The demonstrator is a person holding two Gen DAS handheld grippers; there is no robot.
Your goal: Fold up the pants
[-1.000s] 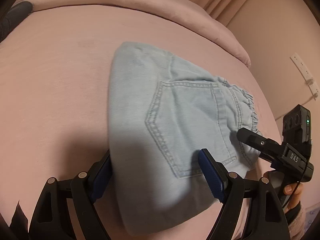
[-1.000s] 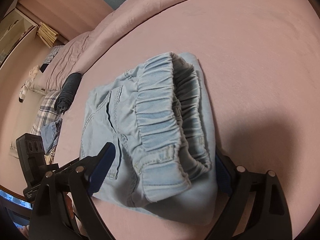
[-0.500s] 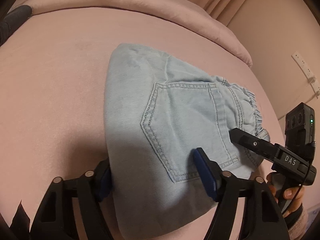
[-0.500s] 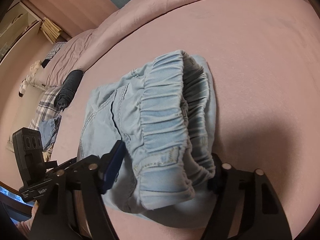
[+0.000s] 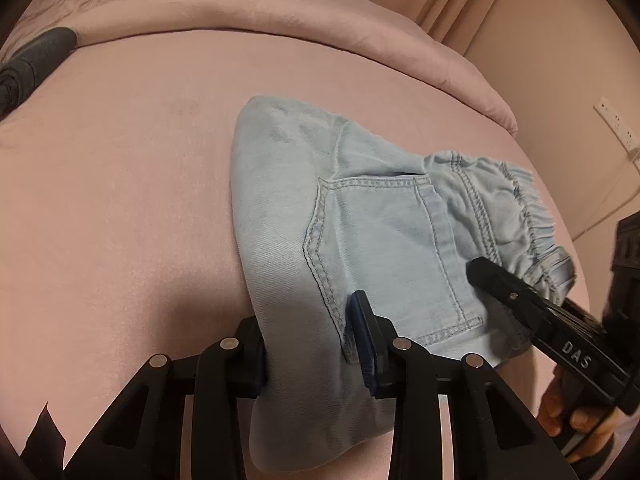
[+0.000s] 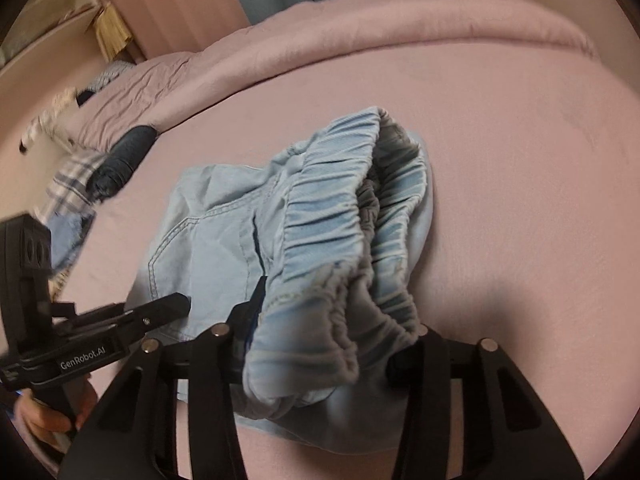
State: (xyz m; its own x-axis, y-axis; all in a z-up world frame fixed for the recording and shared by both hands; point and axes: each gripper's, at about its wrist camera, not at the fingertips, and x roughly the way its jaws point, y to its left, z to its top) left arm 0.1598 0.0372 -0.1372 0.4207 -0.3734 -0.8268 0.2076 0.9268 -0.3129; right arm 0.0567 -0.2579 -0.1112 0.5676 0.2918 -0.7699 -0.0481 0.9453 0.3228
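Note:
Light blue denim pants [image 5: 352, 240] lie folded into a compact stack on the pink bed [image 5: 120, 200], back pocket up. My left gripper [image 5: 310, 344] is closed around the folded edge of the stack, the cloth bunched between its pads. My right gripper [image 6: 328, 320] is closed around the elastic waistband end of the pants [image 6: 340, 216], which lifts and bunches between its fingers. The right gripper also shows in the left wrist view [image 5: 532, 308], and the left one shows in the right wrist view [image 6: 120, 320].
A rolled dark garment [image 6: 124, 156] and plaid and blue clothes [image 6: 68, 192] lie at the bed's left side. A rolled pink duvet [image 5: 280, 12] runs along the far edge. A wall with a power strip [image 5: 616, 122] stands to the right.
Both grippers have narrowed their jaws onto the stack, from straddling it wide to pinching it. The waistband end has bunched up and risen at the right gripper.

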